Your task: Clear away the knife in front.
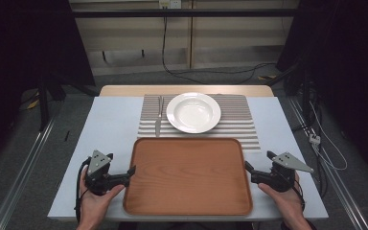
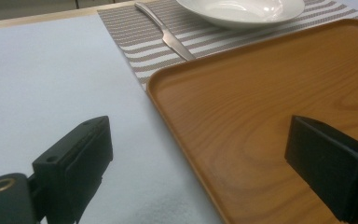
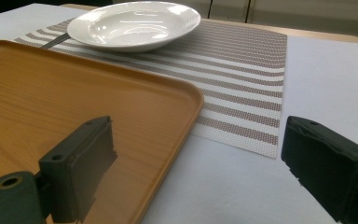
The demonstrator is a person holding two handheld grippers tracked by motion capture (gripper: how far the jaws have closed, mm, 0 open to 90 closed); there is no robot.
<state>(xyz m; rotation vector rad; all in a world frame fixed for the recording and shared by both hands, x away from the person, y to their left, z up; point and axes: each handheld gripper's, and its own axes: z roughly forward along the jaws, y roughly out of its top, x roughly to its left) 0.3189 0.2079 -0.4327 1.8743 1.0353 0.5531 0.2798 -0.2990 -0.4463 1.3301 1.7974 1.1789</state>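
White tabletop (image 1: pixel 110 124), dark surroundings. Left gripper (image 1: pixel 130 173): jaws spread across the wooden tray's (image 1: pixel 187 177) left rim. Right gripper (image 1: pixel 247 168): jaws spread at its right rim. Tray: long axis left-right, empty. Beyond: striped placemat (image 1: pixel 239 122), empty white plate (image 1: pixel 193 112), knife (image 1: pixel 157 125) and fork (image 1: pixel 161 103) lengthwise left of plate.

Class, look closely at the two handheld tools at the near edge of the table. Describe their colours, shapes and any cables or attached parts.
Each tool, left tool and right tool, is a black, blocky body with two thick, flat-faced black jaws. A grey three-cornered plate with small dark mounting points sits on top of each. A black cable loops from the left tool. A brass-coloured ring marks the jaw base. Both hands are bare, no sleeves visible.
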